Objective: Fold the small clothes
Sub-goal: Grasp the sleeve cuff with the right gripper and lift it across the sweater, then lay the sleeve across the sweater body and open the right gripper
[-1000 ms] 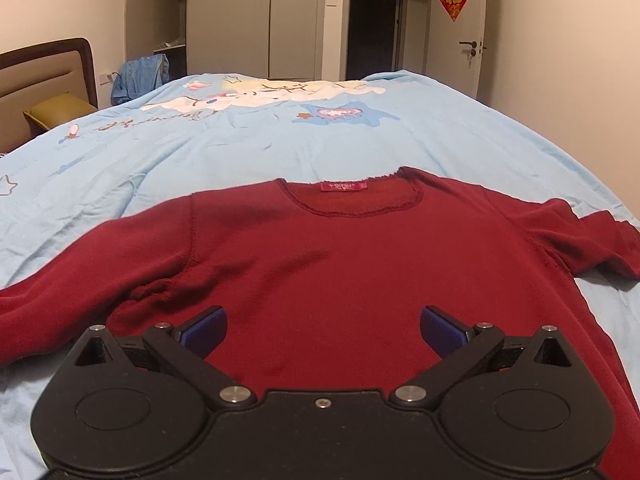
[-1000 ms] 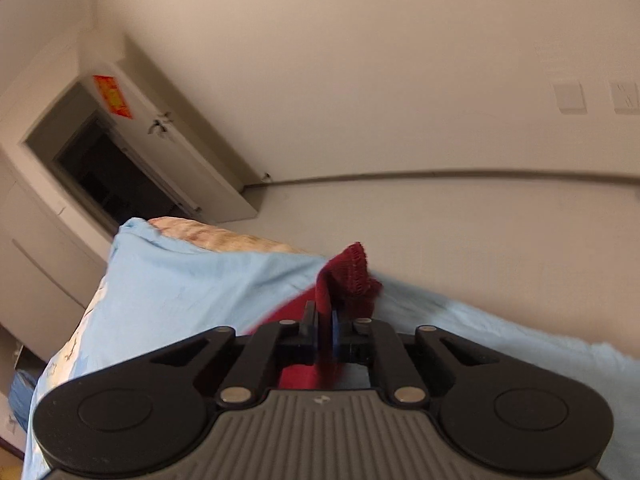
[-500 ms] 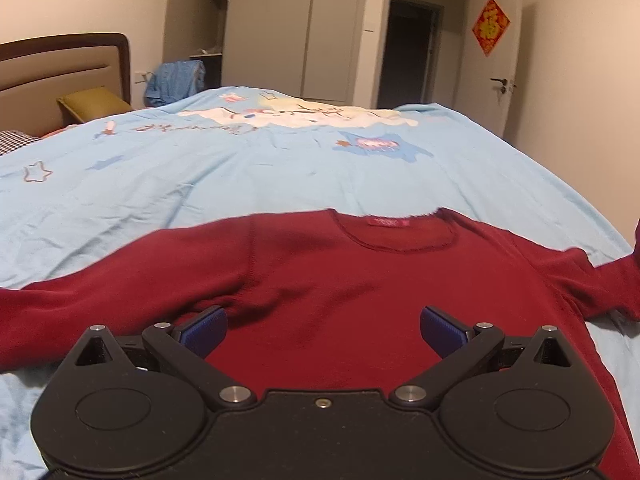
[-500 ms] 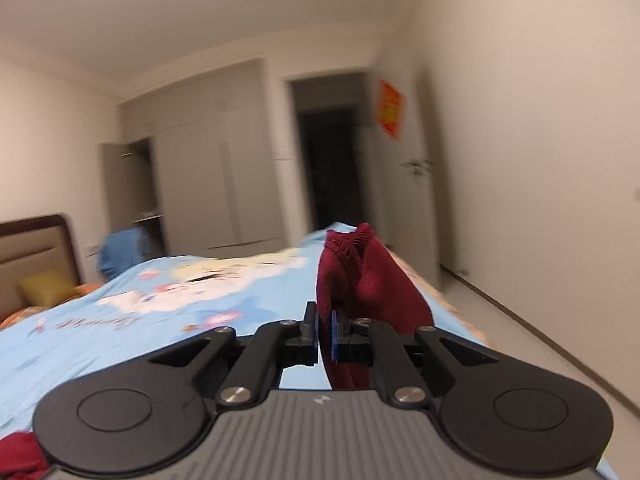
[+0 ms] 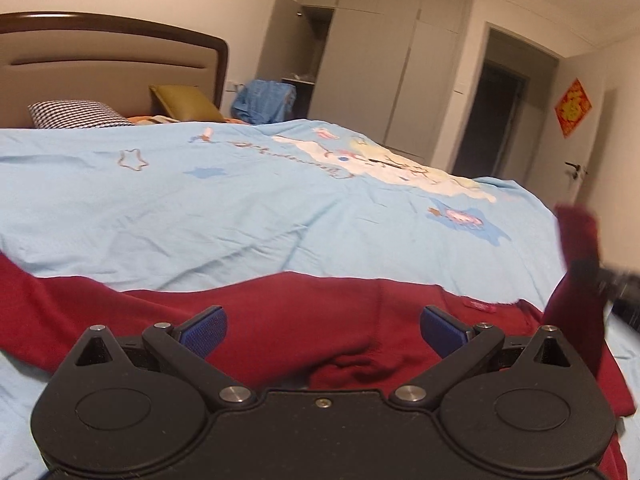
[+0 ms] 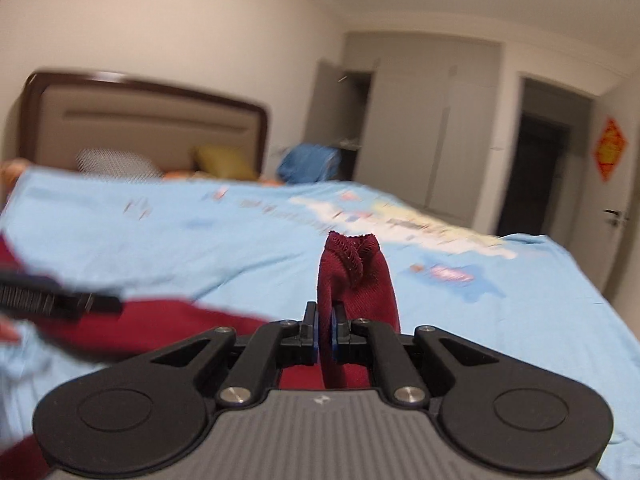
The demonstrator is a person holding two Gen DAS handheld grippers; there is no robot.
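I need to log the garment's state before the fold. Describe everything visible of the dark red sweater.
The dark red sweater is a knit-looking long-sleeved top that lies spread on the light blue bedsheet, with a pink label at the neckline. One sleeve stretches out flat to the left. The other sleeve's cuff is lifted off the bed, pinched in the right gripper, its ribbed edge bunched above the fingers. The left gripper hangs open over the body, gripping nothing.
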